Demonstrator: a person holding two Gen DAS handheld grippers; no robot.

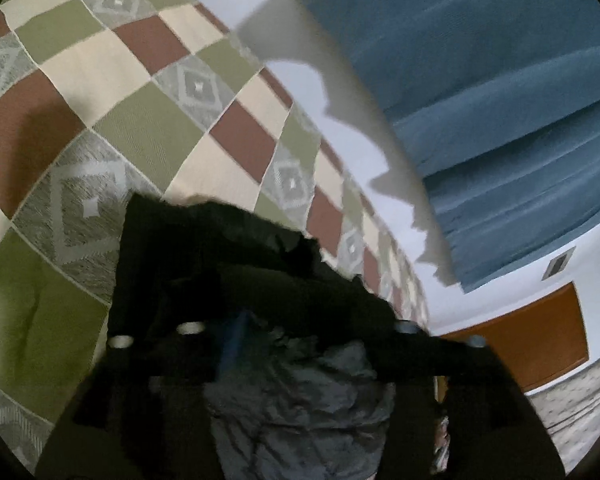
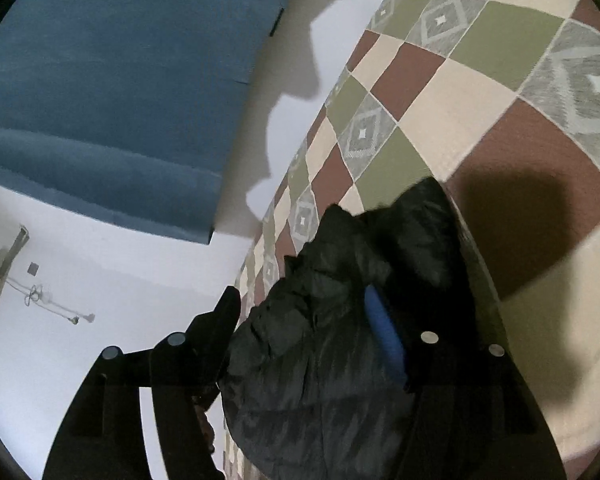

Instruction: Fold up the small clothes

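A dark grey-black garment (image 1: 300,392) hangs bunched between the fingers of my left gripper (image 1: 256,280), which is shut on it above a checked bedspread (image 1: 112,80). In the right wrist view the same dark garment (image 2: 320,360) fills the space between the fingers of my right gripper (image 2: 340,248), which is shut on it. A blue pad shows on one finger in each view. Both grippers hold the garment lifted off the bedspread (image 2: 480,92). The fingertips are hidden by cloth.
A blue curtain (image 1: 500,100) hangs on a white wall (image 1: 340,128) behind the bed. An orange-brown panel (image 1: 540,344) is low on the right. In the right wrist view, cables (image 2: 40,296) hang on the wall at left.
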